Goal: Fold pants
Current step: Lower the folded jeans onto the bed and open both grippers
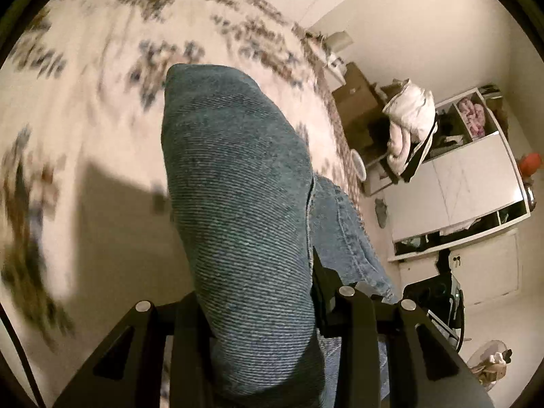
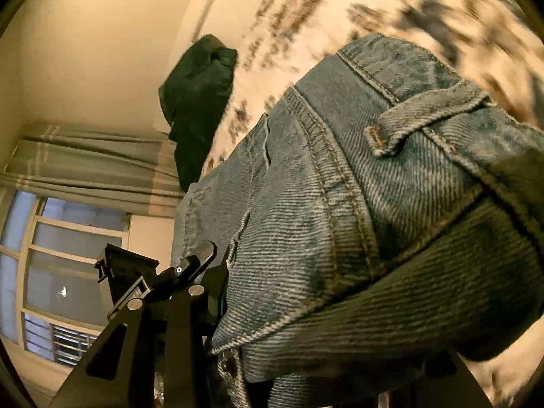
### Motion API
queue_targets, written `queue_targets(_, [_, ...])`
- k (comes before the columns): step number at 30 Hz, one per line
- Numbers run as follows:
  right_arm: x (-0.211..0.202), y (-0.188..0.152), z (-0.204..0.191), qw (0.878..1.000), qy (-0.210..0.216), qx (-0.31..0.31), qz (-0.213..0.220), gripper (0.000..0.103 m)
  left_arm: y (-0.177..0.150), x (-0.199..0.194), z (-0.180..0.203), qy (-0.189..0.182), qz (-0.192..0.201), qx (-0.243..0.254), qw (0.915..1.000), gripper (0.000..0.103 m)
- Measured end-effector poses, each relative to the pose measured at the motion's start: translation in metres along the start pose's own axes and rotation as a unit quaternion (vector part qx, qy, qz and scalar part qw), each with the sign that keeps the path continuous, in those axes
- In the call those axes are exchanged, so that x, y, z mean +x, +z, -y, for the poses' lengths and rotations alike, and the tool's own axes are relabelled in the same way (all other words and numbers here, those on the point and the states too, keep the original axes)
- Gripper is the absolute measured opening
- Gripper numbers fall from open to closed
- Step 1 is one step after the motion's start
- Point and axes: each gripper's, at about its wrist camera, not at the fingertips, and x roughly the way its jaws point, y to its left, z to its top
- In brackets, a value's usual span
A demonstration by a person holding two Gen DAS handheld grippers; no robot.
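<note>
The blue denim pants (image 1: 238,187) hang bunched between both grippers above a bed covered by a white sheet with a dark floral print (image 1: 85,85), which shows blurred. In the left wrist view, the left gripper (image 1: 261,326) has its black jaws closed on a thick fold of a pant leg that bulges forward over the bed, a second layer with a stitched seam trailing to the right. In the right wrist view, the right gripper (image 2: 306,357) is clamped on the waistband end, where a belt loop (image 2: 425,129) and seams fill most of the frame; the denim hides its right finger. A dark green crumpled cloth (image 2: 197,102) lies on the bed behind. A white cabinet (image 1: 459,187) stands beside the bed, and a curtained window (image 2: 68,238) shows at left.
</note>
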Motion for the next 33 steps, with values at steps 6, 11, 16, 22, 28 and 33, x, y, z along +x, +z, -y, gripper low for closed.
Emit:
queue_targets(6, [0.091,0.093,-0.033,0.999,0.010,-0.013,0.039,0.040,0.117,0.034,-0.023,-0.001,0.001,0.039,0.9992,0.030])
queue_targets(11, [0.184,0.158,-0.026,0.998,0.014,-0.006,0.064,0.040,0.202,0.079,-0.059,0.015,-0.011,0.071,0.9973,0.031])
queue_targets(16, [0.267,0.189,0.024,0.999,-0.024,0.037,0.021,0.050,0.235,0.141,-0.126,0.073,-0.060,0.058,0.9938,0.041])
queue_targets(22, [0.282,0.186,0.042,0.997,-0.057,0.048,-0.036,0.071,0.199,0.129,-0.158,0.092,-0.058,0.015,0.9940,0.070])
queue_targets(28, [0.259,0.186,0.004,0.965,-0.250,-0.064,-0.045,0.097,0.164,0.105,-0.144,0.162,-0.035,0.016,0.9860,0.086])
queue_targets(33, [0.277,0.207,-0.031,0.940,-0.315,-0.108,-0.068,0.100,0.161,0.105,-0.149,0.188,-0.031,0.003,0.9818,0.089])
